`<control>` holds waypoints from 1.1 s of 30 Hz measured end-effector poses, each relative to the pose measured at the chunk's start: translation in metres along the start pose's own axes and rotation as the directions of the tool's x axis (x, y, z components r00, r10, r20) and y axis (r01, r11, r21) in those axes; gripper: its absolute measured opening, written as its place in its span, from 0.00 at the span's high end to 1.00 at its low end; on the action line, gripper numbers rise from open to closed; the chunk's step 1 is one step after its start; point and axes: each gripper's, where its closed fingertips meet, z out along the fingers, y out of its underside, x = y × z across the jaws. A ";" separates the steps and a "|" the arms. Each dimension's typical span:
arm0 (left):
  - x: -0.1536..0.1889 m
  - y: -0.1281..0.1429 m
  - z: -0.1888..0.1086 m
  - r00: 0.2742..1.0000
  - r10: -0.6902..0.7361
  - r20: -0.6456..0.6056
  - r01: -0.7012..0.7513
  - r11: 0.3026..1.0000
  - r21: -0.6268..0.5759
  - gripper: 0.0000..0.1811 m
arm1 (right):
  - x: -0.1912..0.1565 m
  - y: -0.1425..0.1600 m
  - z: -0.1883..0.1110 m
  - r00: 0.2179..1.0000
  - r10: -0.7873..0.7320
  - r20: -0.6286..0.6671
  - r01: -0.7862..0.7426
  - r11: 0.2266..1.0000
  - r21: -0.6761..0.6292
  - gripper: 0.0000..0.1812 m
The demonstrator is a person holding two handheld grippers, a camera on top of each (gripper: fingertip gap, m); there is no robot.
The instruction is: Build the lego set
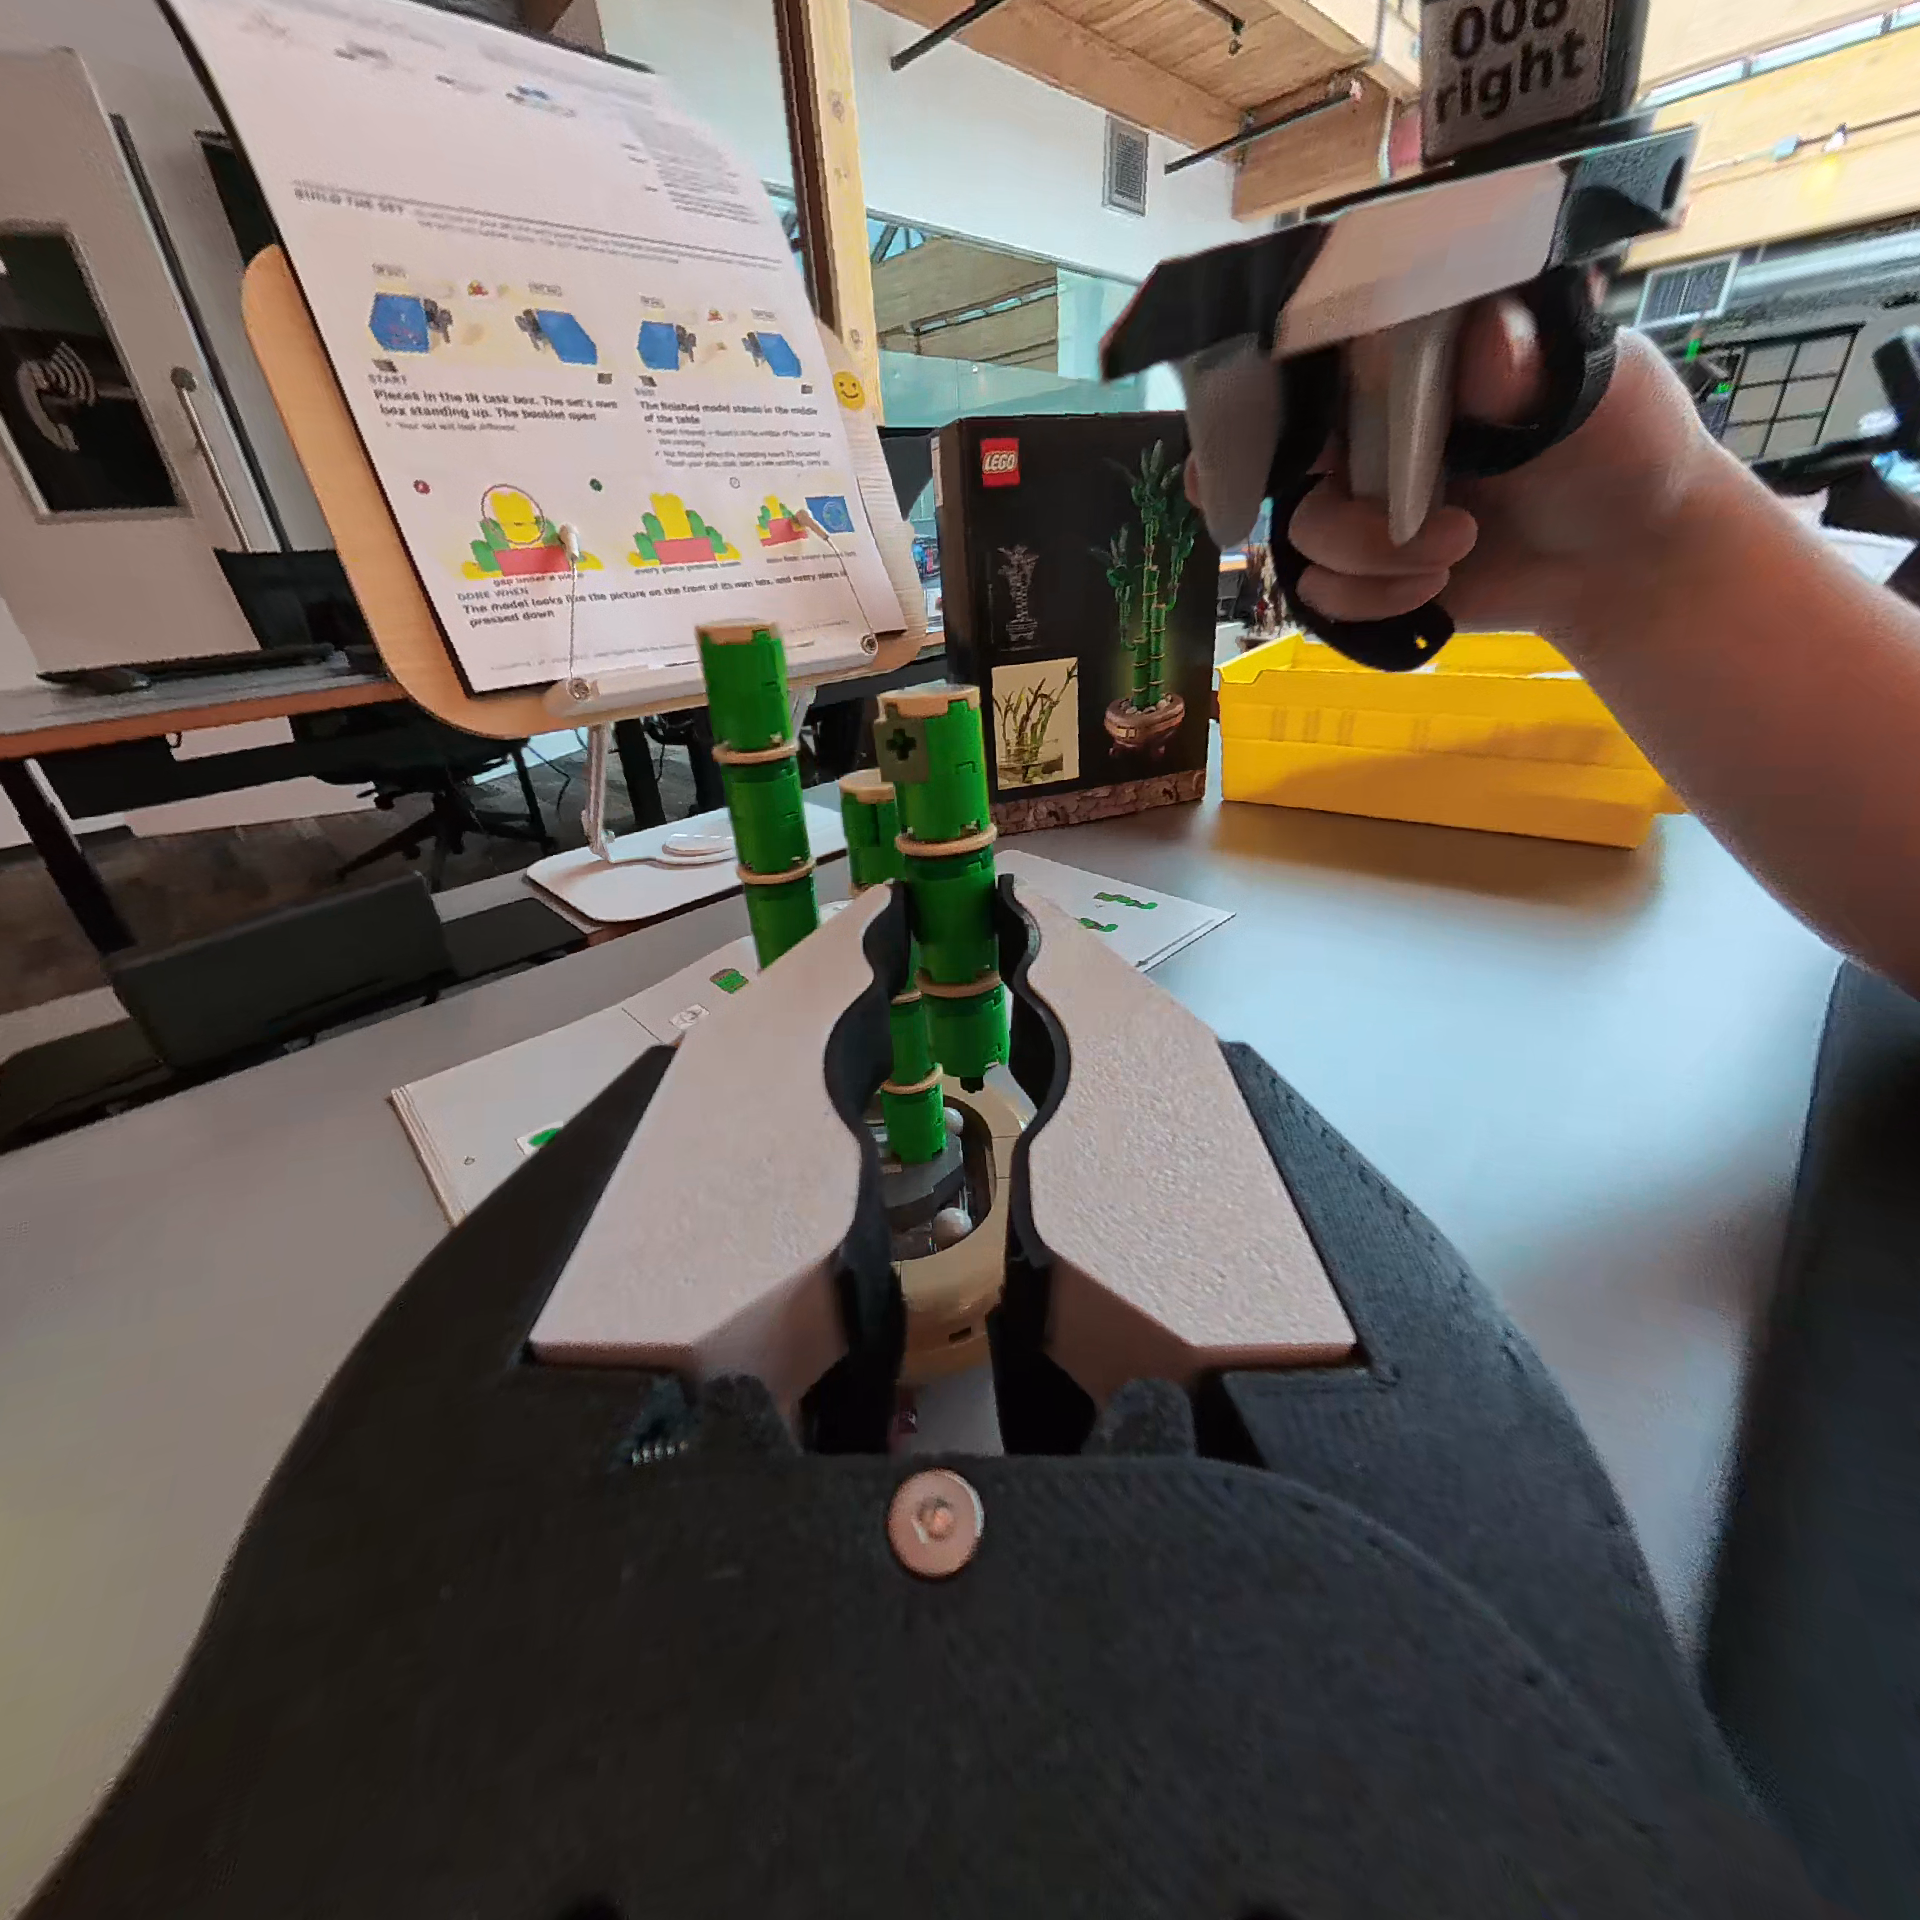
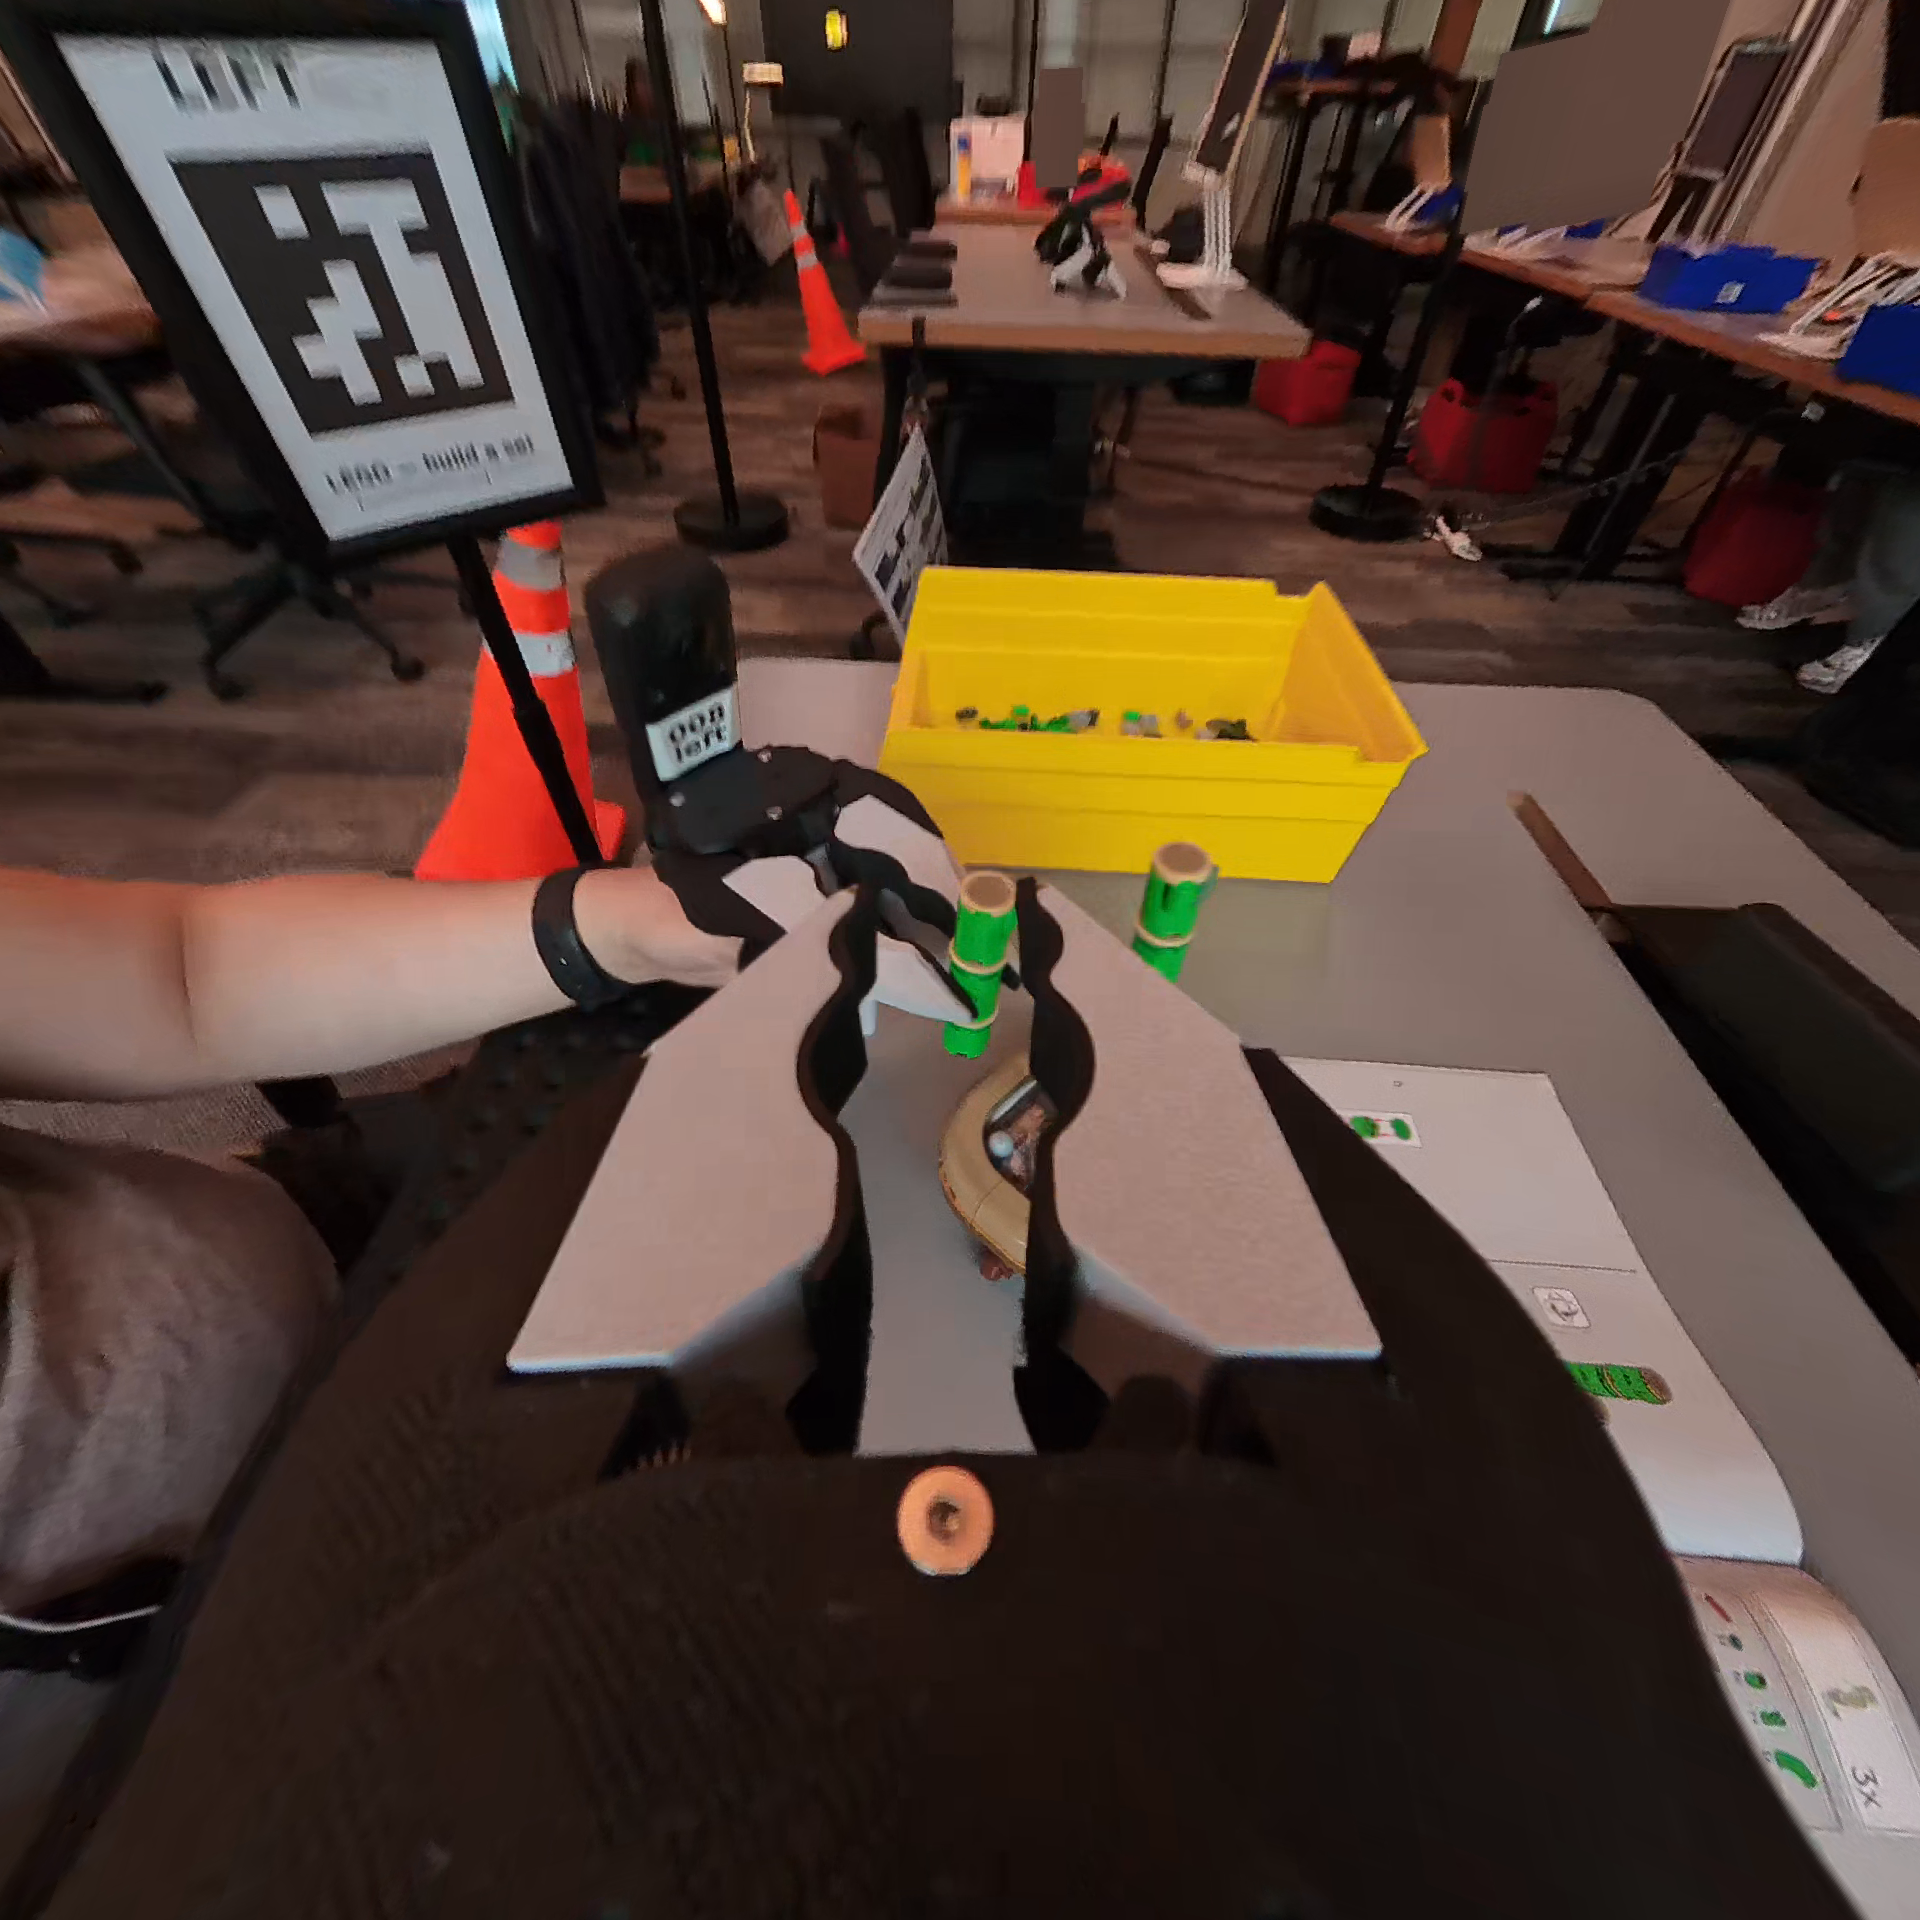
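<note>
My left gripper (image 1: 948, 914) is shut on a green bamboo stalk (image 1: 951, 862) with tan rings and holds it upright just above the tan pot (image 1: 961, 1299). A shorter stalk (image 1: 912, 1101) stands in the pot, and a taller one (image 1: 758, 800) rises to the left. In the right wrist view the left gripper (image 2: 951, 982) holds the stalk (image 2: 982, 961) over the pot (image 2: 977, 1153), and another stalk (image 2: 1169, 914) stands beside it. My right gripper (image 2: 940, 904) is open and empty; it hangs high at the upper right in the left wrist view (image 1: 1320, 520), fingers pointing down.
A yellow bin (image 2: 1122, 810) with several loose pieces stands at the far side of the table. The set's box (image 1: 1070, 623) stands upright next to it. The open booklet (image 2: 1507, 1174) lies beside the pot. A sheet on a stand (image 1: 561, 364) is behind. There is about 9 cm between the tips of the two grippers.
</note>
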 end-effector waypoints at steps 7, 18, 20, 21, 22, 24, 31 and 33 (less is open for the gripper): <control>0.010 0.003 0.001 0.995 0.103 -0.007 -0.103 0.994 -0.031 0.92 | -0.009 0.017 0.030 0.995 0.081 0.057 -0.079 0.996 -0.029 0.85; 0.017 0.003 0.001 0.993 0.116 -0.028 -0.117 0.993 -0.033 0.92 | -0.006 0.047 0.047 0.996 0.081 0.042 -0.074 0.986 -0.149 0.87; 0.017 0.003 0.001 0.993 0.117 -0.030 -0.118 0.992 -0.033 0.92 | -0.005 0.050 0.048 0.997 0.073 0.035 -0.067 0.985 -0.160 0.89; 0.018 0.003 0.001 0.992 0.118 -0.033 -0.119 0.992 -0.036 0.92 | -0.005 0.051 0.048 0.997 0.071 0.034 -0.065 0.985 -0.161 0.91; 0.018 0.004 0.001 0.992 0.119 -0.033 -0.120 0.992 -0.039 0.92 | -0.005 0.051 0.049 0.997 0.072 0.032 -0.066 0.984 -0.163 0.91; 0.018 0.005 0.001 0.992 0.126 -0.029 -0.127 0.991 -0.047 0.92 | -0.005 0.052 0.049 0.997 0.077 0.032 -0.070 0.983 -0.170 0.91; 0.014 0.007 0.001 0.996 0.090 0.009 -0.089 0.993 -0.076 0.85 | -0.003 0.057 0.052 0.997 0.081 0.021 -0.076 0.980 -0.186 0.91; 0.014 0.007 0.001 0.998 0.064 0.001 -0.063 0.995 -0.081 0.86 | -0.003 0.059 0.053 0.998 0.067 0.019 -0.062 0.978 -0.198 0.91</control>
